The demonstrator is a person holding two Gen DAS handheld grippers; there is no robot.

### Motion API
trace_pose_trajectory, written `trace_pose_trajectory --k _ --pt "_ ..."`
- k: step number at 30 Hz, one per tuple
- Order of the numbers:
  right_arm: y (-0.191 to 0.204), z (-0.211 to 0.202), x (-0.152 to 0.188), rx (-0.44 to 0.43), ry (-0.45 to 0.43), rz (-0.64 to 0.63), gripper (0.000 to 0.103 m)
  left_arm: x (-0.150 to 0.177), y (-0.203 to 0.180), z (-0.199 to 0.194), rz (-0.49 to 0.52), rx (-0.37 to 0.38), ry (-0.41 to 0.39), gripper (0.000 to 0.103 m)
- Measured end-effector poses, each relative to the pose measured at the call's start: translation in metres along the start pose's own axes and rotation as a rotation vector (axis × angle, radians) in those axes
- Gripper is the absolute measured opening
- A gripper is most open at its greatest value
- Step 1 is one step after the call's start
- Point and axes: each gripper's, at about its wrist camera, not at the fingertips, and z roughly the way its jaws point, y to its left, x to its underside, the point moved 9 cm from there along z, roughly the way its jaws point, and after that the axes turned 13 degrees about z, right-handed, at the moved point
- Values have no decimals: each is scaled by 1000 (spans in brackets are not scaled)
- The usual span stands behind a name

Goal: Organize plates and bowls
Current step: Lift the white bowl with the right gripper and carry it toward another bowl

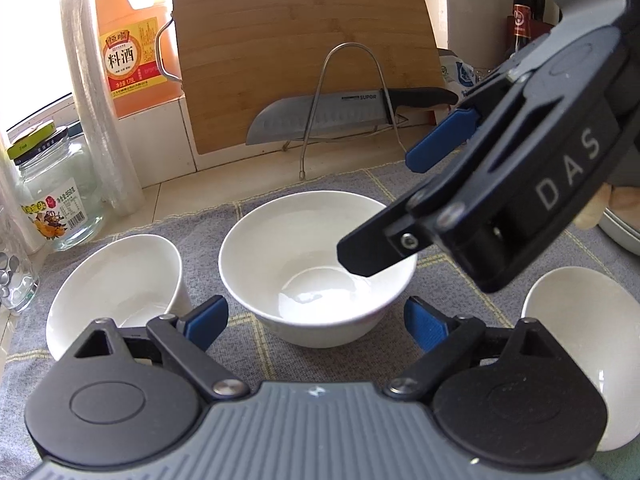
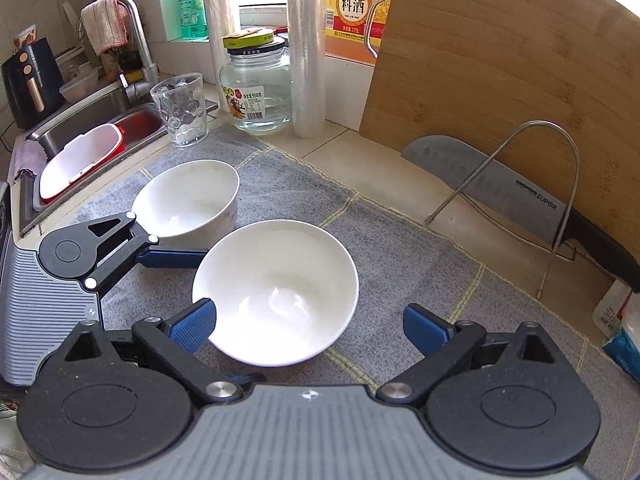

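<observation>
Three white bowls are sitting on the grey checked cloth (image 2: 400, 240) covering the table. The left gripper (image 1: 316, 322) is hovering low with its jaws spread wide and nothing between them, the middle bowl (image 1: 316, 264) lying just ahead of its blue fingertips (image 1: 208, 320). A second bowl (image 1: 116, 292) is resting just left of it, and a third bowl (image 1: 580, 340) is lying tipped at the right edge. The right gripper (image 2: 310, 326) is also standing released, holding nothing, its left pad lying close against the middle bowl's rim. Behind, a knife (image 2: 500, 188) is leaning in a wire rack (image 2: 560, 184) against a bamboo cutting board (image 2: 500, 60).
</observation>
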Motion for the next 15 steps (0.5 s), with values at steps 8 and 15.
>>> trace_pose_trajectory --k 8,15 --pt "0 29 -10 -30 62 -15 88 -2 3 3 -24 14 -8 92" --pt "0 43 -11 -57 95 -5 80 -2 3 3 -29 33 -18 90"
